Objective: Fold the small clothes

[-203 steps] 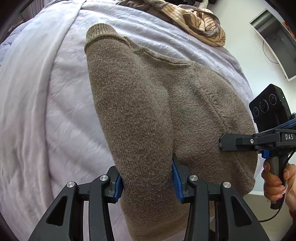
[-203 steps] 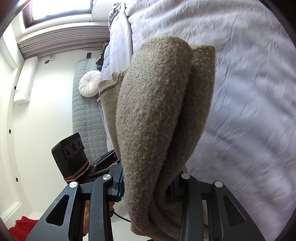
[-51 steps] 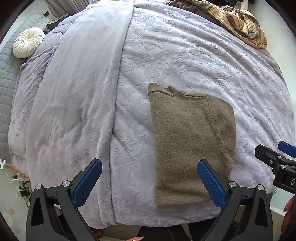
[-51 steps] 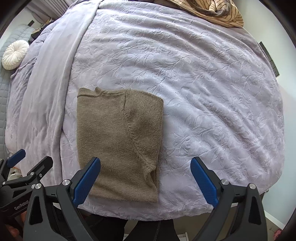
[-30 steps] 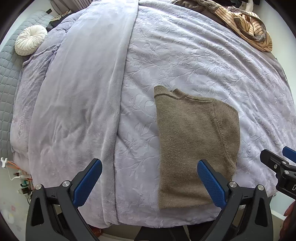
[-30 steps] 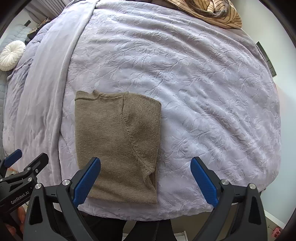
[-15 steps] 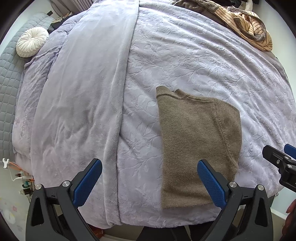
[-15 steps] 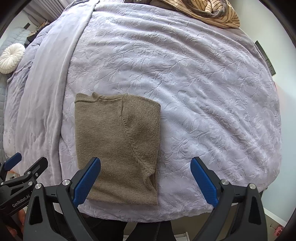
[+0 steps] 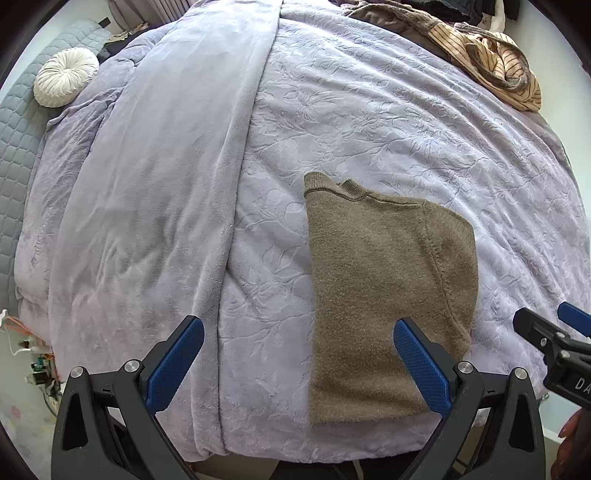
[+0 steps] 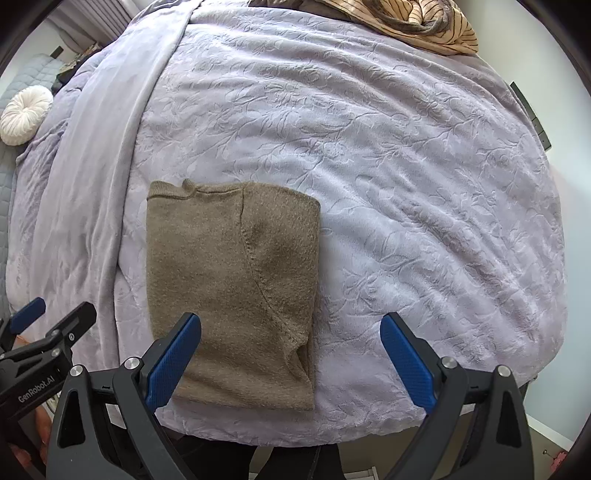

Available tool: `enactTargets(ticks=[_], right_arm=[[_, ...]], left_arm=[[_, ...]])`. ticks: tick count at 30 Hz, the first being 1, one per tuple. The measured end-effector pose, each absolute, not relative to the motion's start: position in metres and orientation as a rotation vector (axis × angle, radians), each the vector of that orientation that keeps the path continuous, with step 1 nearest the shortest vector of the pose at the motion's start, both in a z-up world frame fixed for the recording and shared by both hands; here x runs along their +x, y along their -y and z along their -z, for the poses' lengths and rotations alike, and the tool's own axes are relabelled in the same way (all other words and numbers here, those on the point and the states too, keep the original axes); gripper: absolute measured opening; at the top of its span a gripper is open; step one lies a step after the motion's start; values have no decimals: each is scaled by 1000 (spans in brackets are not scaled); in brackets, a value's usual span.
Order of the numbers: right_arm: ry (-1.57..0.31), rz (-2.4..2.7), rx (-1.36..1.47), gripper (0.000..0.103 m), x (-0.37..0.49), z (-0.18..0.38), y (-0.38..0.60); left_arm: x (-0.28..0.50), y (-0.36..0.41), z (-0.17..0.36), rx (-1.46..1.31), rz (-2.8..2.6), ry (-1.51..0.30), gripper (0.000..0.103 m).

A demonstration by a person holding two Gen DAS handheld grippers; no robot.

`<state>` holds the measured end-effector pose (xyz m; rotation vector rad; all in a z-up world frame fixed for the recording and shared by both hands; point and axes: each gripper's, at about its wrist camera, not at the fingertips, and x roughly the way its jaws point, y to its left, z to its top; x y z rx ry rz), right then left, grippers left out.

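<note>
A brown knit sweater lies folded into a flat rectangle near the front edge of the lavender bedspread; it also shows in the right wrist view. My left gripper is open and empty, raised above the bed, its right finger over the sweater's lower edge. My right gripper is open and empty, also raised, its left finger over the sweater's lower left. Each gripper shows at the other view's edge.
A pile of striped tan clothes lies at the bed's far right corner, also in the right wrist view. A round white cushion sits at the far left. A smooth lilac blanket covers the bed's left side.
Both grippers let go of the sweater, which they held up 6.8 s ago; it now lies folded on the bed. Over the last second the views barely shift.
</note>
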<state>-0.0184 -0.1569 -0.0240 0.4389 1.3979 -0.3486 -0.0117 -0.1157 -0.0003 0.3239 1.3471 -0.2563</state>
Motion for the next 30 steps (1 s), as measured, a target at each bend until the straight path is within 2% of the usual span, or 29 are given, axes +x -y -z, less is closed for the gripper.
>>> enactTargets(ticks=[30], right_arm=[[-1388,338,391,98,-41,26,139]], left_arm=[[-36,110,-3,268,269,-1312,103]])
